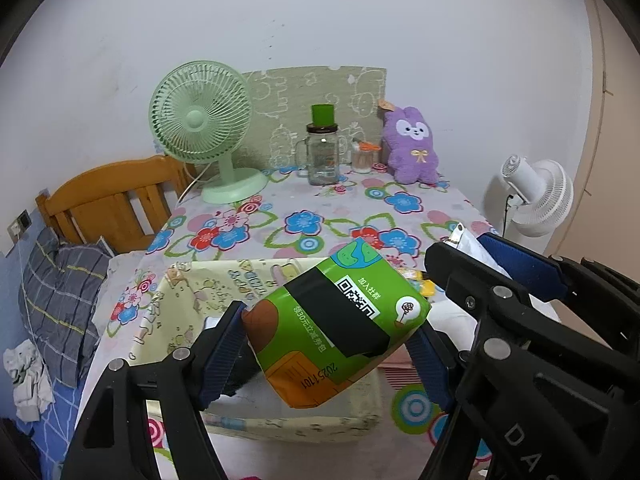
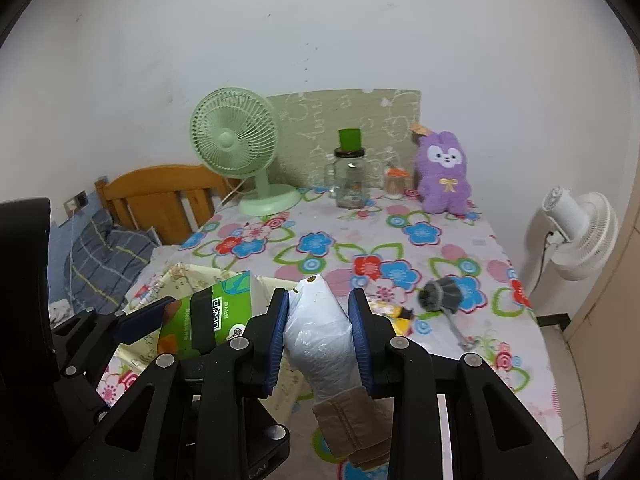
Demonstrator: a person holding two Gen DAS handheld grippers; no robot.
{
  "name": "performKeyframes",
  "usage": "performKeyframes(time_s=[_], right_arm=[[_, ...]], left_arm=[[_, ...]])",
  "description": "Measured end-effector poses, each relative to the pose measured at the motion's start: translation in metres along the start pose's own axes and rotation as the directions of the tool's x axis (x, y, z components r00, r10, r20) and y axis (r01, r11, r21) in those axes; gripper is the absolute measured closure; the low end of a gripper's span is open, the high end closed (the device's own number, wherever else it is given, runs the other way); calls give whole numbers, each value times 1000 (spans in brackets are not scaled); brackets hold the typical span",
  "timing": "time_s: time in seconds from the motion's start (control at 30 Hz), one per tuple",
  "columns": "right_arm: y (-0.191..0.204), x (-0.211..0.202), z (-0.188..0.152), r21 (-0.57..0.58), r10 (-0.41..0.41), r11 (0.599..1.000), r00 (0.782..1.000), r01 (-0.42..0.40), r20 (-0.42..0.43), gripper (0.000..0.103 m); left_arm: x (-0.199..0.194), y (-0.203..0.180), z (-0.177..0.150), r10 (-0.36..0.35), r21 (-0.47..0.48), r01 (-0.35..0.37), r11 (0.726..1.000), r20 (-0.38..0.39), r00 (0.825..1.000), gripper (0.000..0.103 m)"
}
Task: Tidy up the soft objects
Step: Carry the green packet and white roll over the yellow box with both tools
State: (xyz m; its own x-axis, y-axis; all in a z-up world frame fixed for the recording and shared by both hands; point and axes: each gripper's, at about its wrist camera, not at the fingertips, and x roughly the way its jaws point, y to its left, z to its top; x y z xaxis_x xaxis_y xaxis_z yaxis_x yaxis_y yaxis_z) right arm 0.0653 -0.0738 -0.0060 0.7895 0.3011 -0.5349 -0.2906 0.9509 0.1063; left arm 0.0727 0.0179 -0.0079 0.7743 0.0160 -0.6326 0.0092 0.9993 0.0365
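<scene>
the left gripper [image 1: 332,344] squeezes a green tissue pack [image 1: 340,320] above the cloth bin [image 1: 192,304]. just beside the bin, the right gripper [image 2: 319,336] squeezes a white plastic bag [image 2: 320,344] over the flowery counter [image 2: 400,248].

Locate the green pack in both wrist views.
Left wrist: green pack at lower centre, clamped in the left claw.
Right wrist: lower left, beside the white bag in the right claw.
Shared landmark: purple plush at the table's back.
</scene>
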Motion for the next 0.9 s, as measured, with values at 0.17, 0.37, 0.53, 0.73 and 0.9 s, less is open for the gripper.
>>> performKeyframes(time_s=[0.17,0.37,0.53,0.73,0.9], right_arm=[[16,14,2,-13,24,1000,1000,-24,-13,69],[33,30,6,-22,61,998,998,-62,-30,69],[44,44,6,-28,81,996,996,-82,-46,69],[55,61,6,-30,108,993,992,-110,-72,69],[65,77,4,-30,132,990,986,-135,-97,69]], left_arm=[[7,18,0,10,-15,-10,1000,-12,1000,24],[14,39,-2,15,-33,-15,999,-21,1000,24],[23,51,-3,31,-40,-32,999,-30,999,23],[35,66,-6,32,-58,-36,998,-55,998,23],[44,78,-9,40,-64,-45,997,-78,996,23]])
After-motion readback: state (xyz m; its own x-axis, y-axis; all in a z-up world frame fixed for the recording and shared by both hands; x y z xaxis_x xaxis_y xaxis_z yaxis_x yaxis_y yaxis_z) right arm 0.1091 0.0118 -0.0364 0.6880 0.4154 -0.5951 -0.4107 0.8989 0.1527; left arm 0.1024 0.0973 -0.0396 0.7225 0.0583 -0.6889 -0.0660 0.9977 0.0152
